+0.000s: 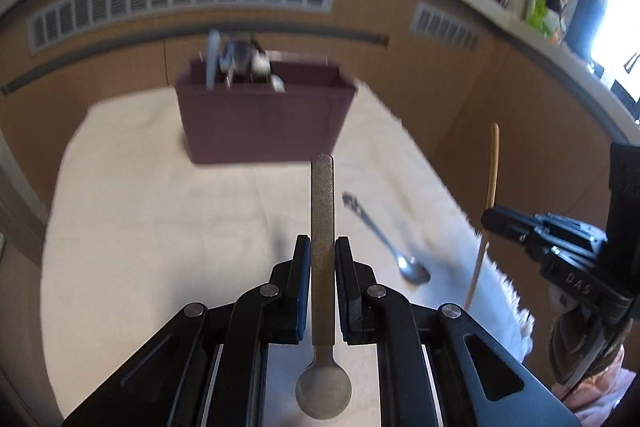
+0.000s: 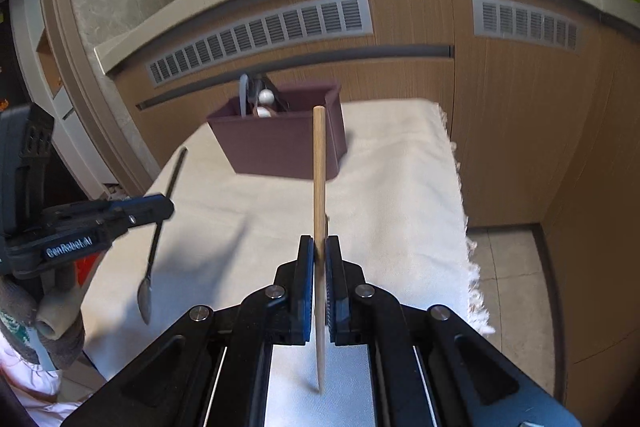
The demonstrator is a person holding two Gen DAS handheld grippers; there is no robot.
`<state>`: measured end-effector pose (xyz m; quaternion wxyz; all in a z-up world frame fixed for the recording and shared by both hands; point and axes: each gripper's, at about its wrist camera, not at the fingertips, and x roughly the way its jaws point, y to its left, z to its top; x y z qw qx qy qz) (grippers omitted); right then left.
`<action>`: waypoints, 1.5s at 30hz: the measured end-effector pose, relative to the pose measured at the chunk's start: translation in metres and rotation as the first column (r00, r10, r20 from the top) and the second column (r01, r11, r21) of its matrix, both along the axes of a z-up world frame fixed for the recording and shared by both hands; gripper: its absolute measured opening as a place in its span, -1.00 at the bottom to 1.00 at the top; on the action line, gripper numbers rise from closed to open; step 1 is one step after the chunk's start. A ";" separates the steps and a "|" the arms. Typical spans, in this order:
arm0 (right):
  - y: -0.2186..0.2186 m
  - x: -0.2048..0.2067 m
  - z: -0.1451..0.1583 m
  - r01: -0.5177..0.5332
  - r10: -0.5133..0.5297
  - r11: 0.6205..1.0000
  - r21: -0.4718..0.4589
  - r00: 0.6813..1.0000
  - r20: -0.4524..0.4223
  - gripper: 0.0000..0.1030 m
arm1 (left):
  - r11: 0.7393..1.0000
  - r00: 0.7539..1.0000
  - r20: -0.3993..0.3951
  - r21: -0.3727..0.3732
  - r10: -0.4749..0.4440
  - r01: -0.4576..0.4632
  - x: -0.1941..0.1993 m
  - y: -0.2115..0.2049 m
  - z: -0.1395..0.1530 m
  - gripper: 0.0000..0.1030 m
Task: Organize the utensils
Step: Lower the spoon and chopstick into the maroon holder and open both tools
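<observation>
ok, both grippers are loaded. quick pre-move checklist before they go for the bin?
1. Left gripper shut on the bronze spoon, handle forward, bowl behind the pads: ok.
2. Right gripper shut on the wooden chopstick: ok.
3. Maroon bin upright on the white cloth, open top in view: ok.
4. Room in the bin: utensils bunch at its left end, right end looks free: ok.
5. Silver spoon lies on the cloth, not yet collected: not ok.
6. Whether the bin has dividers inside: cannot tell.
</observation>
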<state>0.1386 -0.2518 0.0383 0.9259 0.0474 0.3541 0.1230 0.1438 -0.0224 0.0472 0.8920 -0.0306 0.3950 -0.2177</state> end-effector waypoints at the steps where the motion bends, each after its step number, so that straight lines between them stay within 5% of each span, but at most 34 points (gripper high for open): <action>1: 0.001 0.000 0.011 0.007 -0.007 1.000 -0.002 1.000 0.029 -0.90 | 1.000 0.999 0.040 -0.015 0.010 -0.010 0.007 0.004 0.015 -0.76; 5: 0.007 0.011 0.063 0.018 -0.015 1.000 -0.024 0.988 0.154 -0.90 | 0.996 0.973 0.221 -0.069 0.063 -0.048 0.015 0.014 0.078 -0.76; 9: 0.014 0.040 0.137 0.022 -0.010 0.999 -0.033 0.952 0.307 -0.90 | 0.990 0.898 0.424 -0.116 0.121 -0.079 0.044 0.013 0.146 -0.76; 12: 0.021 0.068 0.172 0.022 -0.011 0.999 -0.026 0.927 0.375 -0.90 | 0.984 0.836 0.525 -0.148 0.162 -0.098 0.079 0.011 0.169 -0.76; 15: 0.029 0.101 0.184 0.013 -0.004 1.000 -0.022 0.926 0.377 -0.90 | 0.979 0.803 0.564 -0.168 0.194 -0.119 0.110 0.009 0.173 -0.76; 21: 0.049 0.153 0.160 -0.005 0.022 0.998 -0.055 0.948 0.318 -0.90 | 0.971 0.814 0.534 -0.184 0.231 -0.154 0.167 0.023 0.148 -0.76; 32: 0.068 0.195 0.061 -0.057 0.065 0.994 -0.090 0.994 0.089 -0.87 | 0.971 0.893 0.387 -0.154 0.229 -0.182 0.214 0.024 0.054 -0.74; 34: 0.068 0.196 0.045 -0.061 0.066 0.993 -0.097 0.997 0.050 -0.52 | 0.968 0.912 0.336 -0.159 0.236 -0.192 0.220 0.025 0.034 -0.66; 36: 0.067 0.191 0.035 -0.043 0.048 0.993 -0.114 0.998 0.041 -0.13 | 0.967 0.931 0.277 -0.158 0.237 -0.199 0.224 0.028 0.018 -0.15; 38: 0.064 0.180 0.032 -0.018 0.025 0.992 -0.124 0.998 0.058 0.09 | 0.963 0.934 0.253 -0.159 0.252 -0.217 0.220 0.033 0.011 0.15; 45: 0.053 0.125 0.039 0.034 -0.025 0.997 -0.075 0.993 0.114 0.43 | 0.958 0.933 0.220 -0.107 0.285 -0.267 0.158 0.051 0.017 0.63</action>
